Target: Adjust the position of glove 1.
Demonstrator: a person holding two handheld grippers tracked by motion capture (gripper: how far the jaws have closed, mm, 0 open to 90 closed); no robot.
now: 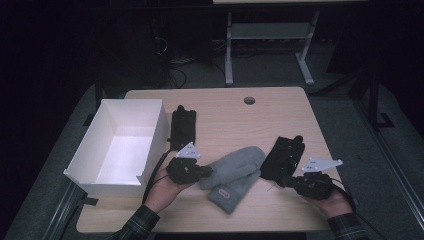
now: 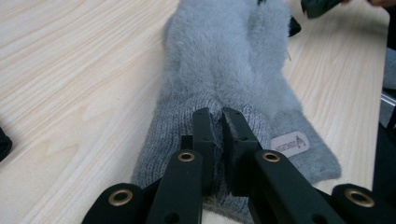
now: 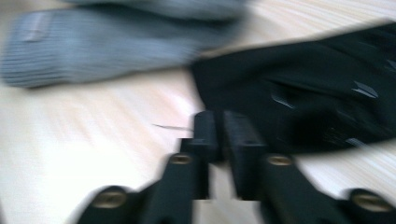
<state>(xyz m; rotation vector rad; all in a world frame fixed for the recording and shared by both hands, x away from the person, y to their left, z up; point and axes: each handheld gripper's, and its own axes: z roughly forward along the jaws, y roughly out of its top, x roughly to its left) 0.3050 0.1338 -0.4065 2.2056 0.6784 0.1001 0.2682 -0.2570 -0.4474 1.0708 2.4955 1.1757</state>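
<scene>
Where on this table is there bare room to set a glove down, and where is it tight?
Bare wood lies along the far edge of the table around the round hole, and on the near edge below the grey mitten. It is crowded from the white box across both black gloves.

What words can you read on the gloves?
Grey mitten, pale label on its cuff: it has dark print and a small mark, too small and blurred to read.
Black glove: pale marks, too blurred to read.
No other words, numbers or signs show.
</scene>
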